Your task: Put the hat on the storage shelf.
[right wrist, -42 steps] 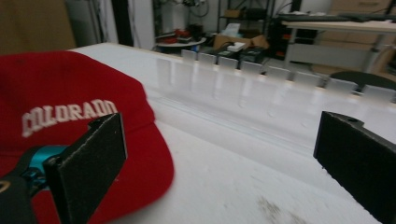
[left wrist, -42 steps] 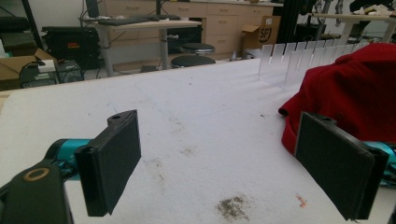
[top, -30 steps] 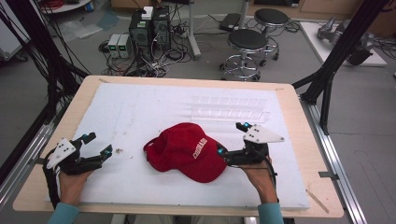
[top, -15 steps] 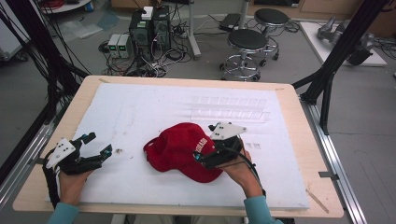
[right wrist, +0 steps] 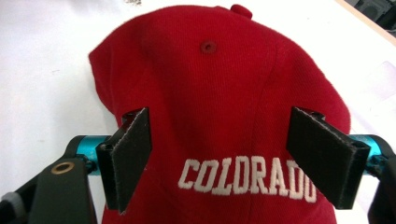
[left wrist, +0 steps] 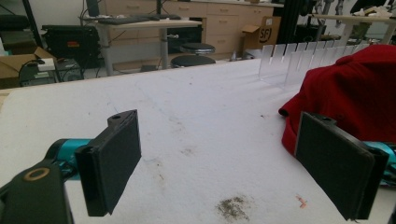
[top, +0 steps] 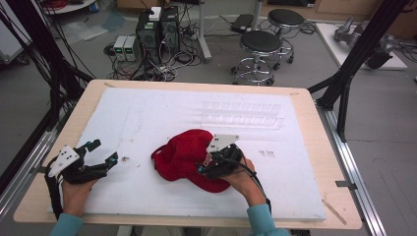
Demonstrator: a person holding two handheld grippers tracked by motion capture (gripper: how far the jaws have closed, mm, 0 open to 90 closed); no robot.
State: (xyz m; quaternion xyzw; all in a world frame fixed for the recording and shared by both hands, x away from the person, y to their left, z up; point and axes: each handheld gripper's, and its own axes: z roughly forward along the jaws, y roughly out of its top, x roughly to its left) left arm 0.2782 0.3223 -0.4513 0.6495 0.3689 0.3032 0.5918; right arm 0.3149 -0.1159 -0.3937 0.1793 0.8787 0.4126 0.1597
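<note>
Right gripper (top: 204, 166): over the red cap (top: 184, 157), jaws just been closing, pads astride the crown front by the "COLORADO" lettering, not pressing yet.
Left gripper (top: 105, 152): jaws wide apart, nothing between them.
Cap: on the white board (top: 147, 113), mid-table.

The light is even and quite bright, it seems to come from above, so the white table top (top: 162, 113) looks almost washed out in the right gripper view and shadows under the red cap (top: 184, 157) are soft and small. The high view is a little grainy and soft in detail, with mild bending of straight lines near the edges. In both gripper views the black jaws close to the lens are slightly blurred, and the room behind the table in the left gripper view is darker.
</note>
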